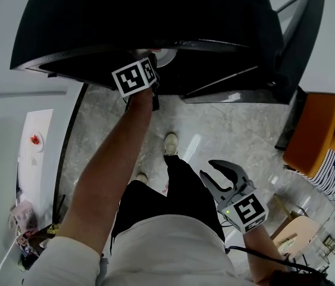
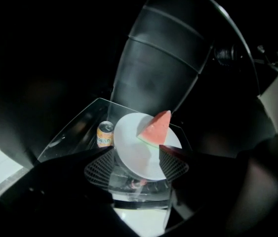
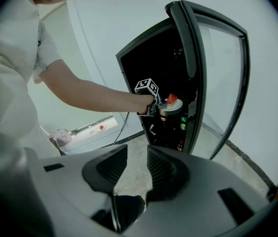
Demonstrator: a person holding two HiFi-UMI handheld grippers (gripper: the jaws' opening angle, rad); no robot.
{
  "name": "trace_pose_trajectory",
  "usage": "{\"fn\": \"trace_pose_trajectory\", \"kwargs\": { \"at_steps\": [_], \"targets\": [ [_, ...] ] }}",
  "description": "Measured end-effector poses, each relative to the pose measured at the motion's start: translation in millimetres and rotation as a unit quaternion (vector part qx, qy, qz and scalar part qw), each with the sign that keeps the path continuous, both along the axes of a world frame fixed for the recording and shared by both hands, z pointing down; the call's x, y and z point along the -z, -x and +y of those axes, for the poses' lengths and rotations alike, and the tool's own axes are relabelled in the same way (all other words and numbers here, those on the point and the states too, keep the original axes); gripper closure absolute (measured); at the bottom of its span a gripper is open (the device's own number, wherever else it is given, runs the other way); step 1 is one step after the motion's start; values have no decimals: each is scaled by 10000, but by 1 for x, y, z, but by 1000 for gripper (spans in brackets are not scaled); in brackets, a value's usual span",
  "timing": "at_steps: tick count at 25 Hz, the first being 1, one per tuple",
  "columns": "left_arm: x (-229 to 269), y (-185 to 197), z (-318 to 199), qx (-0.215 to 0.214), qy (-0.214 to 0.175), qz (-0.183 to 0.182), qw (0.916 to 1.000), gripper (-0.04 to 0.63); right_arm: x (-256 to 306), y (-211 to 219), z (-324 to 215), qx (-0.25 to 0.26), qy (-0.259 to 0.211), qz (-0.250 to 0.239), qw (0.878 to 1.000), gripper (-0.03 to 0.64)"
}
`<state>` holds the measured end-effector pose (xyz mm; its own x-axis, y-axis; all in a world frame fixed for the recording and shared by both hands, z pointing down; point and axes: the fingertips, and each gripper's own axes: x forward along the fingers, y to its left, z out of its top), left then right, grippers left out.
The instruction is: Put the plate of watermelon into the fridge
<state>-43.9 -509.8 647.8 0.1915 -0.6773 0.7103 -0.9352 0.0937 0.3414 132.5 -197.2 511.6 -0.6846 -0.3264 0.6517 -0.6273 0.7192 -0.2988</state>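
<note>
The left claw is released — the plate of watermelon lies between its jaws, at the glass shelf's front edge. The right claw gapes empty.

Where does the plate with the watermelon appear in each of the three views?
Head view: plate at top centre, at the edge of the fridge, mostly hidden.
Left gripper view: centre, between the jaws.
Right gripper view: centre, inside the open fridge.
Shared landmark: the black fridge.

What looks like an orange drink can stands upright; an orange chair rests on the grey stone floor.
</note>
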Motion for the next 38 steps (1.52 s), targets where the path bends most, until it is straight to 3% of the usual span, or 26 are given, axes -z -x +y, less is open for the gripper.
{"fn": "trace_pose_trajectory", "kwargs": {
  "at_steps": [10, 14, 19, 23, 26, 31, 33, 38],
  "targets": [
    [30, -3, 41, -544, -197, 31, 9983, 316, 16, 18, 2, 67, -330, -104, 9994, 494],
    [65, -2, 79, -914, -550, 461, 9932, 318, 26, 32, 8, 70, -499, -148, 9986, 494],
    [113, 5, 153, -1702, -782, 1168, 9753, 351, 54, 51, 14, -173, -819, -248, 9962, 499],
    [147, 21, 229, -2435, -865, 1346, 9566, 517, 67, 67, 33, -290, -952, -158, 9949, 557],
    [176, 37, 283, -2929, -994, 1315, 9418, 580, 75, 84, 55, -251, -1043, -63, 9942, 574],
    [230, 59, 371, -3468, -1097, 1754, 9148, 584, 90, 116, 105, -137, -1091, 46, 9939, 589],
    [248, 65, 406, -3686, -1177, 1723, 9059, 584, 100, 128, 125, -135, -1159, 44, 9932, 592],
    [276, 79, 482, -4011, -1432, 1376, 8942, 584, 123, 152, 172, -159, -1335, 39, 9909, 592]
  ]
}}
